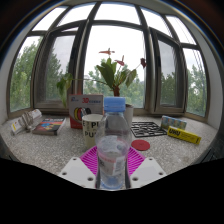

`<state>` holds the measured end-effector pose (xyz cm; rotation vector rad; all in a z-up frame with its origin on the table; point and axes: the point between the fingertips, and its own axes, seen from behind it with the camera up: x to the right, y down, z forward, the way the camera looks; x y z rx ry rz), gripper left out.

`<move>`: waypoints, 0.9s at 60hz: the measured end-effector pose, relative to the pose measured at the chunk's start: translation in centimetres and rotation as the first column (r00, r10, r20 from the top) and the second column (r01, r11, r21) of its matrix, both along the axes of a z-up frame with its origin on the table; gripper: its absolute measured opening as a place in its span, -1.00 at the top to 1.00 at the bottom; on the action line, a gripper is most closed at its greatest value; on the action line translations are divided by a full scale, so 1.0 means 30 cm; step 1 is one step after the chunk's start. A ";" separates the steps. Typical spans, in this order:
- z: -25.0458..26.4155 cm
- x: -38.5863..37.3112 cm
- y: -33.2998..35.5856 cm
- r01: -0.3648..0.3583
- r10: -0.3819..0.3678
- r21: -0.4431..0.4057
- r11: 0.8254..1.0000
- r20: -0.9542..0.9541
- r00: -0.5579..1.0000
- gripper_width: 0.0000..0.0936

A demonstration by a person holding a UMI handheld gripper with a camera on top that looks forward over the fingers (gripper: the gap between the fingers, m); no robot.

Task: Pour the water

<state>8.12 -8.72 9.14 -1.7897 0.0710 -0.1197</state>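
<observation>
Lower centre of frame: a clear plastic water bottle stands upright between the gripper fingers. The jaws are clamped on it, one pink pad pressing each side of its lower body. The bottle is transparent and ribbed, with a pale blue cap at the top, roughly at frame centre. A water level cannot be made out through the wall.

Just beyond the bottle, centre frame, a white mug with dark markings sits on the speckled grey table. A small red round object, possibly a lid, lies on the table to the right of the bottle, close to the right finger.

Behind the mug, a red-and-white box stands upright. A potted plant with long green leaves rises at centre, in front of the window.

Left of frame: a flat packet or book with a reddish cover lies on the table. Right of frame: a dark keyboard-like item lies flat, and further right a yellow box lies on its side.

Upper half of frame: a curved bay window with dark frames, with green trees and pale sky outside.
</observation>
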 end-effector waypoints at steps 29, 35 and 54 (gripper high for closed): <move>0.501 0.607 0.118 0.273 -0.318 0.185 0.944 0.730 0.605 0.37; 0.678 0.588 0.230 0.205 -0.304 0.247 0.947 0.895 0.328 0.37; 0.750 0.227 0.546 -0.066 -0.159 0.145 0.987 0.880 -0.447 0.35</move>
